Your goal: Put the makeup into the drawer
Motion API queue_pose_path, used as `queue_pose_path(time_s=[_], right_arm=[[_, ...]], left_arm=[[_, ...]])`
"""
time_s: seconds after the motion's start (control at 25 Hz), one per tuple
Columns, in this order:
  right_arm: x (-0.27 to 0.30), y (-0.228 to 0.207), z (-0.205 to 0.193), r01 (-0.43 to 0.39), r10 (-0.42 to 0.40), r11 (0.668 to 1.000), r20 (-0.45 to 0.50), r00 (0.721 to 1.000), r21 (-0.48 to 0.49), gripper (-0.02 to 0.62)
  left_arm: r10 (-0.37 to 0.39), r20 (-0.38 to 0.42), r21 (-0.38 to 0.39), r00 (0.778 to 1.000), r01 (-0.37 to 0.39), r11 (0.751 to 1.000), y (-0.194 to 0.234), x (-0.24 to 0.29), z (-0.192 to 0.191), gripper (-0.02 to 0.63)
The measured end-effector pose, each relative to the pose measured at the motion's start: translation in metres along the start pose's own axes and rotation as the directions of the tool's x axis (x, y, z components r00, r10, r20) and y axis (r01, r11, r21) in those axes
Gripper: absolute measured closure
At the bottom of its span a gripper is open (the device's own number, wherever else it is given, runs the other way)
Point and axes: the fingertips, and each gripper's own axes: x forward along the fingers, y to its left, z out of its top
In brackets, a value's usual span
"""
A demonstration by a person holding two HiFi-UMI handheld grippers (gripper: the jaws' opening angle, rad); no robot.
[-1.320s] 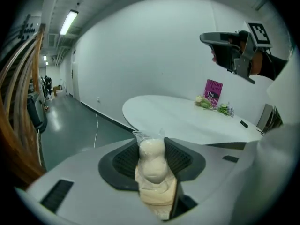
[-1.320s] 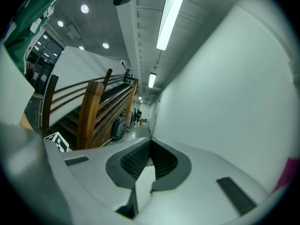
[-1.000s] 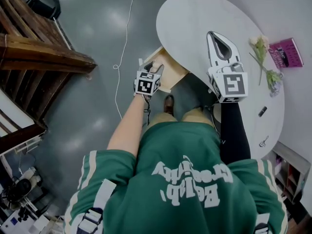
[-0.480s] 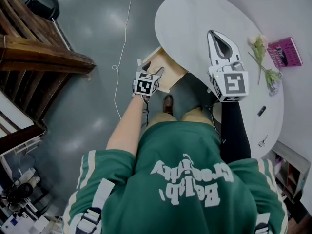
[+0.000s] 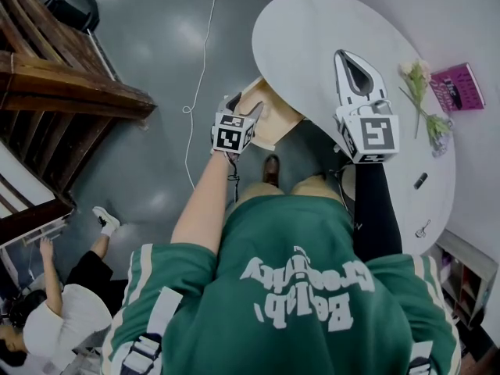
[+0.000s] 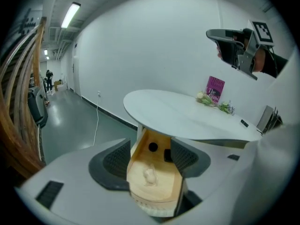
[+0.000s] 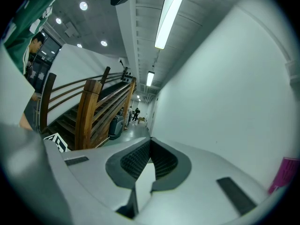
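Note:
A wooden drawer (image 6: 161, 191) stands pulled out under the white oval table (image 5: 312, 30). In it lies a small pale makeup piece (image 6: 150, 174), with a dark item (image 6: 168, 154) at its back. My left gripper (image 6: 150, 159) hovers open just over the drawer (image 5: 273, 119); its jaws have just been opening, and nothing is pressed between them. In the head view the left gripper (image 5: 244, 106) is at the drawer's near corner. My right gripper (image 5: 344, 55) is held above the table, shut and empty, its pads (image 7: 140, 161) meeting.
Flowers (image 5: 422, 92), a pink book (image 5: 457, 86) and two small dark items (image 5: 420, 180) lie on the table's right side. A wooden staircase (image 5: 62, 84) is at left. A white cable (image 5: 199, 76) runs over the grey floor. A person (image 5: 55, 319) crouches at lower left.
The left gripper's fingers have spread apart and it has lifted slightly over the drawer. A person in white has come into view at lower left. The right gripper stays put.

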Motion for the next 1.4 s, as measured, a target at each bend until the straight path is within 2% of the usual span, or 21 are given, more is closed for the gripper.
queue_pose_path(time_s=[0.16,0.4,0.48,0.6,0.68,0.76,1.12,1.32,1.4], right_arm=[[-0.001,0.000,0.003,0.008,-0.008,1.000,0.003,1.000,-0.001,0.586],[0.000,0.000,0.015,0.022,-0.022,1.000,0.029,0.999,0.000,0.586],[-0.001,0.000,0.020,0.029,-0.029,1.000,0.039,0.999,0.001,0.586],[-0.003,-0.004,0.027,0.041,-0.041,0.999,0.051,0.998,-0.003,0.586],[-0.006,-0.009,0.030,0.053,-0.053,0.999,0.060,0.997,0.002,0.586],[-0.008,-0.011,0.031,0.061,-0.062,0.998,0.064,0.996,0.006,0.586],[-0.025,-0.019,0.032,0.097,-0.097,0.995,0.071,0.993,0.009,0.586],[-0.050,-0.043,0.023,0.147,-0.148,0.989,0.055,0.987,0.016,0.586],[-0.065,-0.056,0.025,0.177,-0.179,0.984,0.077,0.981,0.030,0.586]], left_arm=[[-0.004,0.154,0.044,0.988,-0.003,0.999,-0.003,-0.020,0.071,0.330],[-0.037,0.362,0.167,0.932,-0.026,0.986,-0.020,-0.067,0.183,0.330],[-0.041,0.392,0.200,0.919,-0.041,0.979,-0.026,-0.082,0.210,0.330],[-0.024,0.398,0.256,0.917,-0.086,0.963,-0.035,-0.105,0.242,0.330],[-0.039,0.443,0.278,0.896,-0.096,0.956,-0.045,-0.122,0.265,0.331],[-0.055,0.468,0.284,0.882,-0.091,0.955,-0.051,-0.128,0.274,0.331],[-0.099,0.476,0.302,0.874,-0.056,0.952,-0.071,-0.128,0.277,0.331],[-0.159,0.474,0.339,0.866,-0.013,0.941,-0.106,-0.122,0.285,0.331],[-0.198,0.468,0.362,0.861,0.018,0.932,-0.127,-0.116,0.290,0.331]])
